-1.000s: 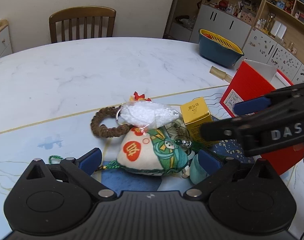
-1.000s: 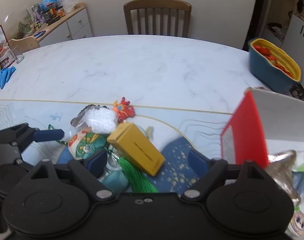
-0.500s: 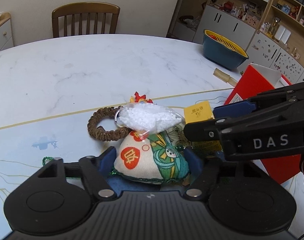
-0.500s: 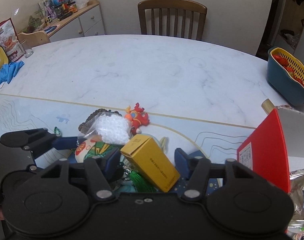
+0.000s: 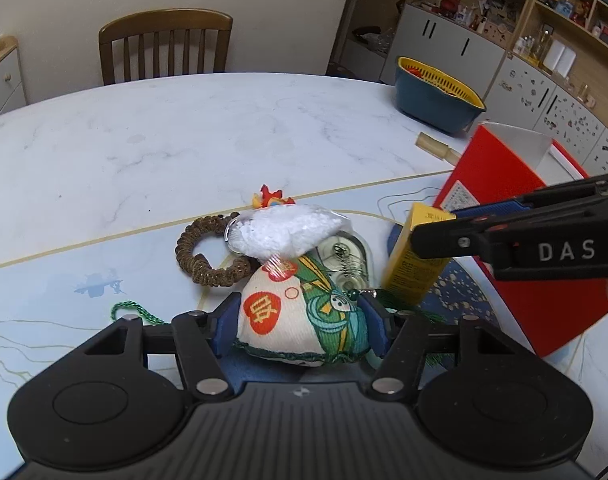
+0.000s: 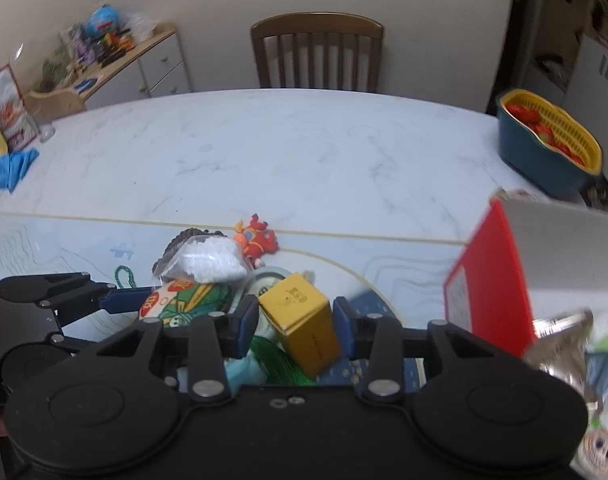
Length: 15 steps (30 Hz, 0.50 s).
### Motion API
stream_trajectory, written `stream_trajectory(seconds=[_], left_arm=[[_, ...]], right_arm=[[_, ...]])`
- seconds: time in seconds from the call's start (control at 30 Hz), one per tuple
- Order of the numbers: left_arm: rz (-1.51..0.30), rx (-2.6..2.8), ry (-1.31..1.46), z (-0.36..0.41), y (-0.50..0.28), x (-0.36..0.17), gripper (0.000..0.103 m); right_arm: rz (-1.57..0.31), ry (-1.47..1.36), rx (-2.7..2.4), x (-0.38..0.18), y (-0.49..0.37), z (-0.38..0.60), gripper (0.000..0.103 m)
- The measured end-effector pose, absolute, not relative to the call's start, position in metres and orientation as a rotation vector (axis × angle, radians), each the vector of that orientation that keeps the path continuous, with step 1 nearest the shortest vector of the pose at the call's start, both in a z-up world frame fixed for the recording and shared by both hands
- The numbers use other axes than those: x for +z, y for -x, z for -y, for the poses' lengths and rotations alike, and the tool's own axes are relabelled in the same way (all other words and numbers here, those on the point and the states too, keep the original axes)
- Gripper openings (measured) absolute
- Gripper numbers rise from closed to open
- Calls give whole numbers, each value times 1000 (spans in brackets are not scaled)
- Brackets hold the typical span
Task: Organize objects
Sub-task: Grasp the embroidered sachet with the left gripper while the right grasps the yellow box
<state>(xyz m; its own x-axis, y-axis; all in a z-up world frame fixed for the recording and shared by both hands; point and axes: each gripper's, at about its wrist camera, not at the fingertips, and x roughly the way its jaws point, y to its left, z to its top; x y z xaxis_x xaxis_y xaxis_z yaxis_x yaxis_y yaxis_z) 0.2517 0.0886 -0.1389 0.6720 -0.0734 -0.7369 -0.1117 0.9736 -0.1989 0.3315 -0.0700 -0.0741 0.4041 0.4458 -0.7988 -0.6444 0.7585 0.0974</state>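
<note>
On the marble table (image 5: 151, 148) I see the red box (image 5: 500, 204) standing open, its white label too small to read. My right gripper (image 6: 295, 320), marked "DAS", clamps the yellow carton (image 6: 304, 320), its print illegible. My left gripper (image 5: 299, 320) pinches the cloth pouch (image 5: 299, 320) bearing a red character patch.

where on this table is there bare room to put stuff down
The marble table is bare from the gold seam back to the chair, and across to the blue basket. The pale mat left of the bead ring is open too. It is crowded between the sachet, yellow box and red box.
</note>
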Motion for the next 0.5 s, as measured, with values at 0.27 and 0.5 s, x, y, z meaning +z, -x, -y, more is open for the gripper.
stream_trajectory(seconds=[0.27,0.5], left_arm=[[-834,-7,243,-82,-234,-115,62],[-818,-50,229,-69,-215,-88,62]], right_arm=[[-909,188,658,-64,-320,101,27],[-854,128,688,-35,-300,125,27]])
